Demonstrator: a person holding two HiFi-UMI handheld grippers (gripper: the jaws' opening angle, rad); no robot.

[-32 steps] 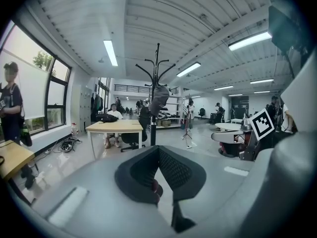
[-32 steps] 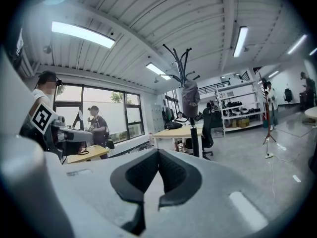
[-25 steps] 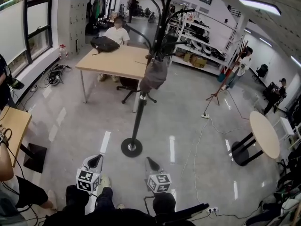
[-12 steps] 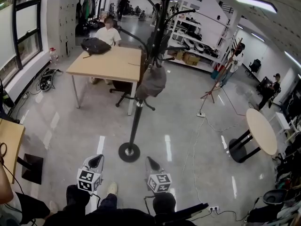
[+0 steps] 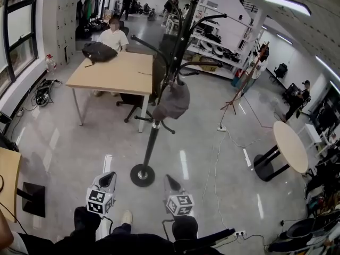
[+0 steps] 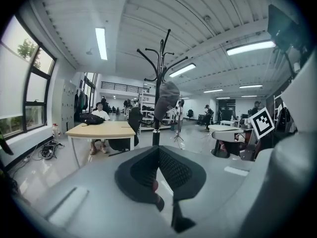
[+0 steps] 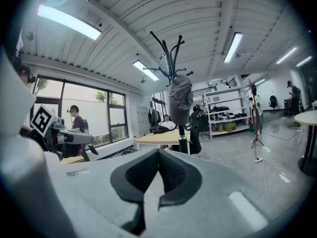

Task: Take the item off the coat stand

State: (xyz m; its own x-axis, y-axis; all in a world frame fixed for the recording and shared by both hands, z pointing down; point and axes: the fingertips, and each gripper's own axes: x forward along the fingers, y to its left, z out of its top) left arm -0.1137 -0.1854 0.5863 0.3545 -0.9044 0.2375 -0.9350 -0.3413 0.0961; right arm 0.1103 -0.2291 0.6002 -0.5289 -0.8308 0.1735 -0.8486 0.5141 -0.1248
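Head view: grey cap (image 5: 172, 101) hangs from a hook partway up the coat stand (image 5: 153, 139); left gripper (image 5: 108, 179) and right gripper (image 5: 170, 183) are near the stand's base, not touching it. Left gripper view: jaws pressed together, nothing between them, cap on the stand ahead. Right gripper view: jaws likewise closed and empty, stand ahead.

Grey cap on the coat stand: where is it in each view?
Head view: grey cap centre, hanging partway up the coat stand.
Left gripper view: centre, just above the middle.
Right gripper view: slightly right of centre, above the middle.
Shared landmark: the wooden table, left of the stand in all three.
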